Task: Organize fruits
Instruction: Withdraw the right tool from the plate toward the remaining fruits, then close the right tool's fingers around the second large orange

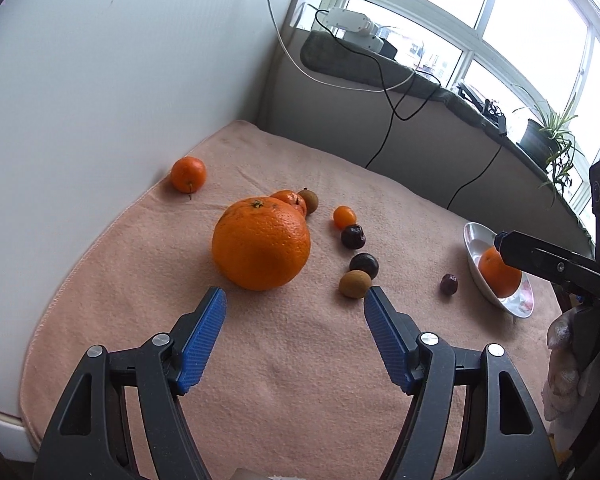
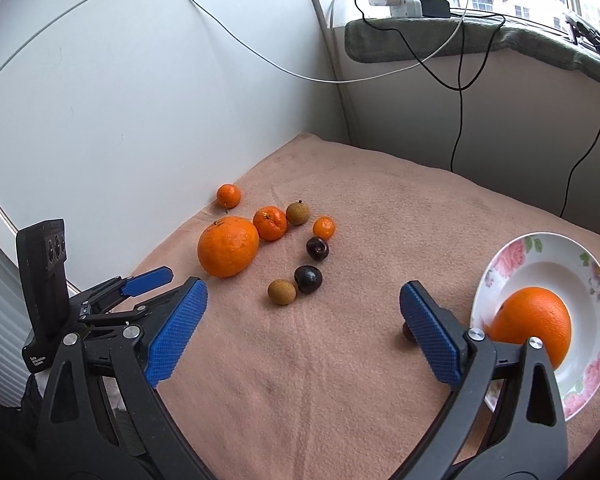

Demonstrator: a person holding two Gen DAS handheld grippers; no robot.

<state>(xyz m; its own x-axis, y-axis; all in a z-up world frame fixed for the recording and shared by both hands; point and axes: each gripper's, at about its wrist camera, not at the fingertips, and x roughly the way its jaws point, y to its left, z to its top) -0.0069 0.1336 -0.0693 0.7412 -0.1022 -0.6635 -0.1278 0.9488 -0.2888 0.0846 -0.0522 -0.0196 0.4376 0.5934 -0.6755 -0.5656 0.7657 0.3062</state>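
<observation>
A big orange [image 1: 261, 243] [image 2: 228, 246] lies on the pink towel [image 1: 300, 360], just beyond the fingertips of my left gripper [image 1: 295, 294], which is open and empty. Around the orange lie two mandarins [image 1: 188, 174] [image 1: 290, 199], a kumquat [image 1: 344, 216], two brown longans [image 1: 355, 284] [image 1: 309, 200] and dark cherries [image 1: 353, 236] [image 1: 364, 265]. My right gripper [image 2: 303, 288] stands wide open over bare towel, nothing between its pads. To its right, a flowered plate [image 2: 548, 264] [image 1: 474, 236] holds one orange [image 2: 536, 320] [image 1: 498, 272]. A dark fruit [image 1: 448, 283] lies beside the plate.
A white wall [image 1: 100, 100] borders the towel on the left. Behind it runs a grey-padded window ledge [image 1: 380, 68] with chargers, hanging cables [image 1: 388, 120] and a potted plant [image 1: 548, 136]. A finger [image 1: 540, 258] of my right gripper reaches over the plate.
</observation>
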